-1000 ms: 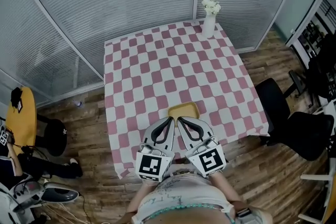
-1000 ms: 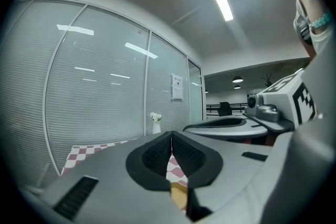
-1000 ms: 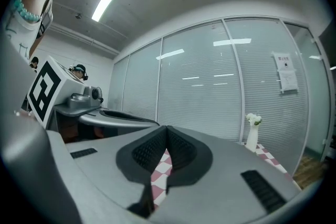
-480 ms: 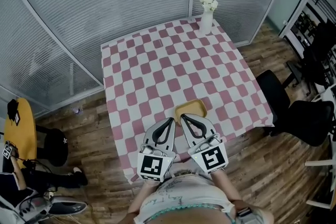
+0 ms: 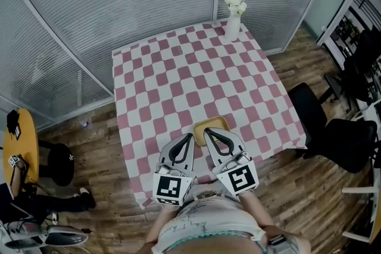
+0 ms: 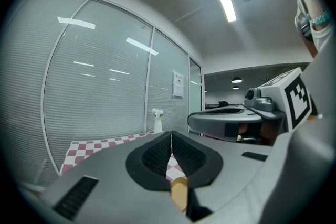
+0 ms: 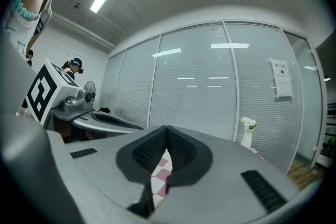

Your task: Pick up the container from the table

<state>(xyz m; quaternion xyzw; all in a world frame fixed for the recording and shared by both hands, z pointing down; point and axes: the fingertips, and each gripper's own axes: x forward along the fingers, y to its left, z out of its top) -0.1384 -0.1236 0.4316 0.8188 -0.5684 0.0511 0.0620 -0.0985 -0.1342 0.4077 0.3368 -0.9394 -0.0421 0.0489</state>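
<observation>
Head view: the yellow container point(image 5: 209, 124) sits on the checkered table point(image 5: 172, 74) near the person's edge, right of the middle. The left gripper point(image 5: 190, 137) and right gripper point(image 5: 207, 131) hang side by side with their tips right at its near rim, though I can't tell if they touch it. Both claws are pinched together at the tips with nothing in them. The left gripper view only shows a sliver of yellow behind the closed pads. Further out, a white vase point(image 5: 232, 25) with flowers stands at the far corner and a black chair point(image 5: 311, 109) sits off to the right.
</observation>
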